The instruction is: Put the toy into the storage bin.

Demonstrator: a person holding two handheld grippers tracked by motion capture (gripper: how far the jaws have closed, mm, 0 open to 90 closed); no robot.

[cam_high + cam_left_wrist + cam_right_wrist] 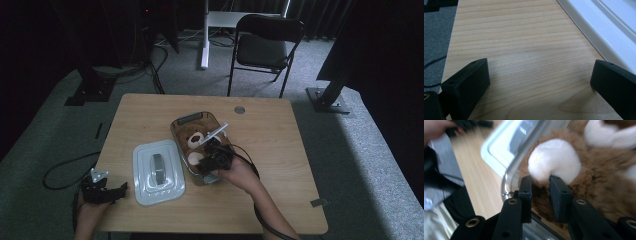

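Where the right tongs [540,181] reach into the clear, rounded-rectangular plastic container [181,134] at the middle of the light wooden tabletop [280,150], their black jaws stand close together and pinch the brown plush toy [599,182] at the base of a round white fur patch. That toy has shaggy brown pile with several white patches, and it lies inside the container, pressed against the near wall. In the high view it shows as a brown mass with pale ovals. A white rectangular plastic lid with a grey centre handle [157,171] lies flat on the tabletop just left of the container. Near the lid's lower left corner, the left tongs [540,80] rest with jaws spread wide over bare wood, gripping nothing.
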